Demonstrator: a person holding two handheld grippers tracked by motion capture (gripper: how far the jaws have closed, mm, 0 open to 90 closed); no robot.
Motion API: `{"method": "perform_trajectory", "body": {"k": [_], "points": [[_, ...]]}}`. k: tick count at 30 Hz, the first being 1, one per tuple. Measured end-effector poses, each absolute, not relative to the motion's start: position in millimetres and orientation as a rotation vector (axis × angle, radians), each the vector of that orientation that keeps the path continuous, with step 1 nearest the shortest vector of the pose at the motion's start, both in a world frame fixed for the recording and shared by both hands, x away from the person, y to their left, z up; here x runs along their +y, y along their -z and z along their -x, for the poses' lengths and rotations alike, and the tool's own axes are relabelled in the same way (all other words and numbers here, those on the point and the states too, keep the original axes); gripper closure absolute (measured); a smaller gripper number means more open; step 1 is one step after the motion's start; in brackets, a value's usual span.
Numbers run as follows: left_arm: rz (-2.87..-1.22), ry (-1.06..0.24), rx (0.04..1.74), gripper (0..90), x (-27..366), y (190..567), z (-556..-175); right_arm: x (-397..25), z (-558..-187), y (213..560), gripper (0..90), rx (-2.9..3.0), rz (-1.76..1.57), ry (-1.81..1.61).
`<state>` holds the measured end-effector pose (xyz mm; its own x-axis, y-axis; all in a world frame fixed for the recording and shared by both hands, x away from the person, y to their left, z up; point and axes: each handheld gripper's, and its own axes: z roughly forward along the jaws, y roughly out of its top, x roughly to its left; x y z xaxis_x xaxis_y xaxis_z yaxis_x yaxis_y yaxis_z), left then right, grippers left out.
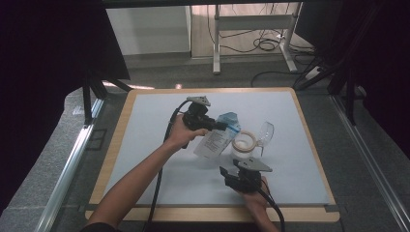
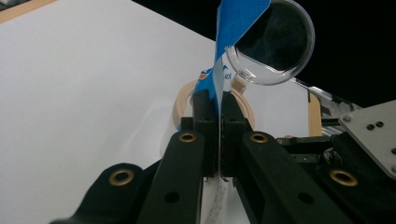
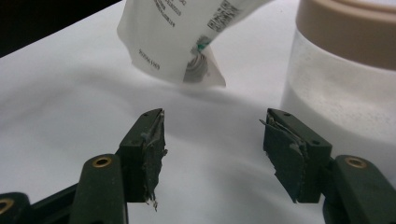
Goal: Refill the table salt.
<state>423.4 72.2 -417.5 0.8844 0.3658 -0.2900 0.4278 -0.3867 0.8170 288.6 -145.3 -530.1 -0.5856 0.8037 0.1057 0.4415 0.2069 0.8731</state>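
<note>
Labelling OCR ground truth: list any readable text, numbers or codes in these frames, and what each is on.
Pouch, held up by the left gripper at its blue top edge: several lines of small print and a number string, too blurred to read.
Same pouch: a QR-style code, not decodable.
Pouch, left gripper view: part of a blue and orange logo, letters cut off.
Jar: no text visible.
Right gripper: no markings.

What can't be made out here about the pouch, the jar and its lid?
- Pouch print: too small in the high view, cut off by the top edge in the right gripper view.
- Jar contents: frosted wall hides them.
- Clear lid hinge: behind the pouch's blue top, pinched by the left claw.
</note>
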Motion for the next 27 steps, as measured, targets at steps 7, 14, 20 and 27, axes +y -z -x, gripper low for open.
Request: {"method": "perform_trajectory", "body": {"k": [7, 14, 20, 27], "points": [[-1.984, 0.068, 0.603, 89.0, 82.3, 420.4, -423.9, -148.9, -290.8, 529.2, 39.1, 2.100, -1.167, -1.342], [-1.968, 0.063, 0.621, 89.0, 90.7, 423.5, -424.3, -152.5, -291.8, 526.7, 39.1, 2.083, -1.174, -1.354], [-1.952, 0.046, 0.631, 89.0, 98.0, 423.0, -422.3, -151.5, -292.2, 528.0, 39.1, 2.092, -1.174, -1.347], [-1.930, 0.028, 0.654, 89.0, 112.6, 423.8, -421.5, -151.6, -292.3, 528.2, 39.1, 2.093, -1.179, -1.348]]}}
